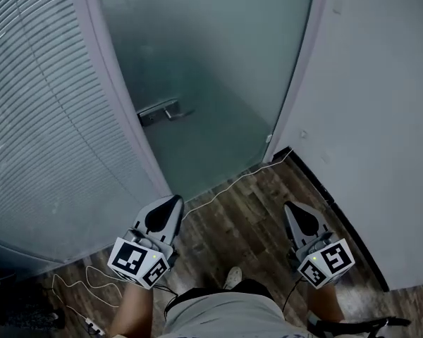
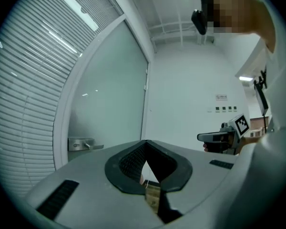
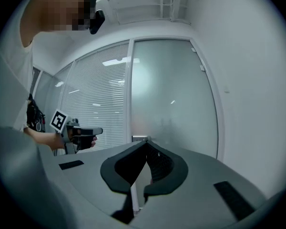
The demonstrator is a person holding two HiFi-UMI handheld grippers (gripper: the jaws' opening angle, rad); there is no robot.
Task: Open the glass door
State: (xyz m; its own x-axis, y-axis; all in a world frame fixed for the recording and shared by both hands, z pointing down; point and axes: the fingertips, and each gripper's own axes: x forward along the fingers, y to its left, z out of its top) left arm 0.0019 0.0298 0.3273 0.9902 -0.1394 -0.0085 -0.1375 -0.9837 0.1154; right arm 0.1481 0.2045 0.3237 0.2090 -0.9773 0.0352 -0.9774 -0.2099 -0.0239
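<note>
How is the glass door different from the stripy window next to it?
The glass door is smooth and foggy all over, but the stripy window is covered in thin level slats. The glass door has a metal handle near its left edge, and the stripy window shows no handle. Both stand side by side in pale grey frames.
</note>
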